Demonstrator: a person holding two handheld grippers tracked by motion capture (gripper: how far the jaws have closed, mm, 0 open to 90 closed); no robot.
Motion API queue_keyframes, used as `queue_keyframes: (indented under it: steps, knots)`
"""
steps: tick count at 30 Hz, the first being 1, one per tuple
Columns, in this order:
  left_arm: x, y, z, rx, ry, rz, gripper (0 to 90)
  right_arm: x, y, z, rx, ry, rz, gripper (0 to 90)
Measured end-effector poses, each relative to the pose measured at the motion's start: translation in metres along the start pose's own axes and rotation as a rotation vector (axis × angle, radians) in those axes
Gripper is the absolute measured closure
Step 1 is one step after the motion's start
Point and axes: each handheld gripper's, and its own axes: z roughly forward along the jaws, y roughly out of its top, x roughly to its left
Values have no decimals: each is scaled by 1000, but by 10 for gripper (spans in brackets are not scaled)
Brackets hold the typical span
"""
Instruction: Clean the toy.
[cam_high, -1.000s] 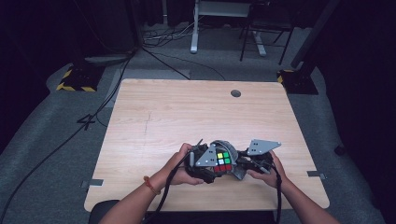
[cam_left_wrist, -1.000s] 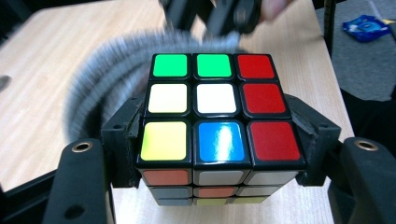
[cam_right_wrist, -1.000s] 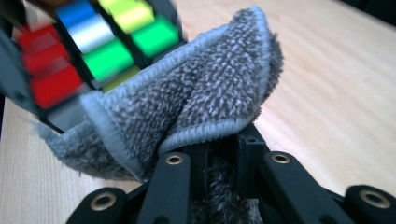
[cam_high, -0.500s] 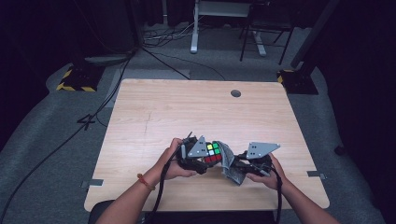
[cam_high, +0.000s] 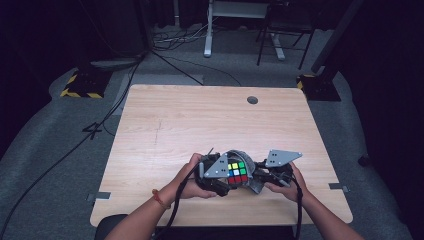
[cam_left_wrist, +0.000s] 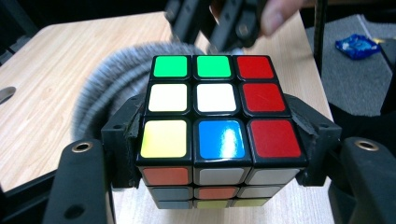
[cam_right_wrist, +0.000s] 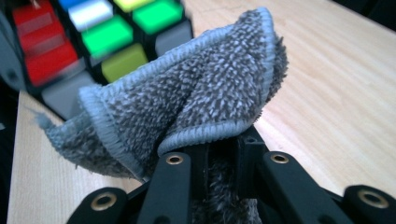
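Where grey carpet (cam_high: 50, 150) spreads, a wooden table (cam_high: 200, 120) stands.

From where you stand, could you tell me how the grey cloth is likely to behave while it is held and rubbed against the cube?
The cloth looks floppy: it folds and droops above the right claw. Its fuzzy pile probably grips rather than slides. It seems light, bunching against the cube without shifting it.

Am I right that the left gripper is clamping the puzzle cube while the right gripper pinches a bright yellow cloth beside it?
Not quite: the cloth is grey, not yellow, as the right gripper view shows. The left gripper does clamp the puzzle cube, and the right gripper pinches the cloth beside it.
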Motion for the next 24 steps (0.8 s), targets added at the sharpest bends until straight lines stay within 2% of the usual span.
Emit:
queue_keyframes:
  steps: [4, 7, 12, 16, 20, 23, 24]
  knots:
    - [6, -1, -4, -9, 19, -12, 332, 2, -2, 9, 36, 43, 1, 793]
    - [11, -3, -5, -10, 36, -25, 333, 4, -3, 11, 44, 61, -8, 793]
    - [20, -9, -6, 3, 62, -55, 333, 5, -3, 9, 31, 78, -8, 790]
    - [25, -14, -3, 39, 77, -63, 333, 5, -2, 6, 12, 91, -11, 790]
    - [22, -15, 1, 49, 48, -69, 333, 5, 1, 1, -17, 79, -18, 790]
    - [15, -13, 6, 57, 0, -39, 333, 4, 1, -3, -39, 50, -17, 791]
    - [12, -11, 7, 62, -5, -27, 333, 2, 2, -5, -50, 44, -10, 791]
